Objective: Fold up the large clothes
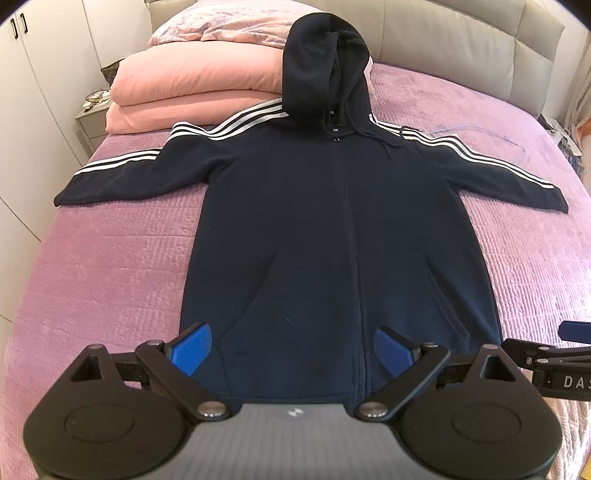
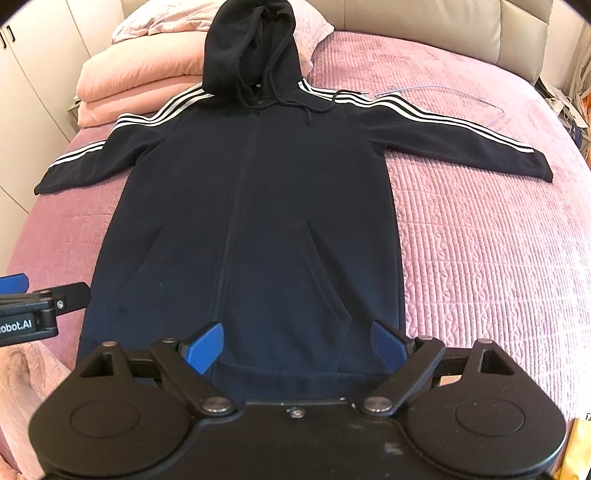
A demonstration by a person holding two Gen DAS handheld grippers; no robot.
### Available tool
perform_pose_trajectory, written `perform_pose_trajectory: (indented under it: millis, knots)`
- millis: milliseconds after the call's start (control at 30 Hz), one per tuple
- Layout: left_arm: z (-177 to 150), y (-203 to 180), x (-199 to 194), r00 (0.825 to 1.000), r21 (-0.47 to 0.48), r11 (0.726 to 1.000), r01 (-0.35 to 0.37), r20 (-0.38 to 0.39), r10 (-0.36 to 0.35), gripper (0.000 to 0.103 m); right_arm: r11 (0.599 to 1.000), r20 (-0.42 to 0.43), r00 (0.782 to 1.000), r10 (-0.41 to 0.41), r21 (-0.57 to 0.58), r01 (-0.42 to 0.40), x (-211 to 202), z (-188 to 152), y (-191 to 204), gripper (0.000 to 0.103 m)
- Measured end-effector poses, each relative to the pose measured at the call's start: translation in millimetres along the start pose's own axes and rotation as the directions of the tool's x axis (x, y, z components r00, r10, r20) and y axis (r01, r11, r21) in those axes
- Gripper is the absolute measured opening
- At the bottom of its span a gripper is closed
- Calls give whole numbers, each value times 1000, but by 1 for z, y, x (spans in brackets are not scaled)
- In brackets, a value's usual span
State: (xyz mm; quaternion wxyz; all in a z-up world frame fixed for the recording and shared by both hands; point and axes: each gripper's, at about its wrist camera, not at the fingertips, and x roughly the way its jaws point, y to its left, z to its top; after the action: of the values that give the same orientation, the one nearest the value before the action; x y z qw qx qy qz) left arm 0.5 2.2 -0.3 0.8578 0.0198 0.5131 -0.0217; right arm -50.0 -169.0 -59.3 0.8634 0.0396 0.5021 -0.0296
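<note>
A dark navy zip hoodie [image 1: 332,221] [image 2: 258,206] lies flat and face up on the bed, hood toward the headboard, both sleeves spread out sideways with white stripes along them. My left gripper [image 1: 293,349] hovers open over the bottom hem, left of the zip, blue pads wide apart with nothing between them. My right gripper [image 2: 297,345] is open too, above the hem's right half near the pocket. Each gripper shows at the edge of the other's view: the right gripper [image 1: 554,363], the left gripper [image 2: 33,306].
The bed has a purple quilted cover [image 1: 110,266] [image 2: 480,240]. Folded pink bedding [image 1: 192,88] [image 2: 133,88] and a pillow are stacked at the head on the left. A padded headboard [image 1: 461,33] is behind; a white wardrobe [image 1: 29,92] and a nightstand [image 1: 90,122] stand left.
</note>
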Motion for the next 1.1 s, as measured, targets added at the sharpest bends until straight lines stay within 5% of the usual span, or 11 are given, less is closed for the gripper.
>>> perform_pose_trajectory:
  millis: [1100]
  knots:
    - [-2, 8, 10, 999, -20, 1000, 24, -21, -25, 97, 998, 7, 1000, -31, -47, 31, -2, -2, 11, 102]
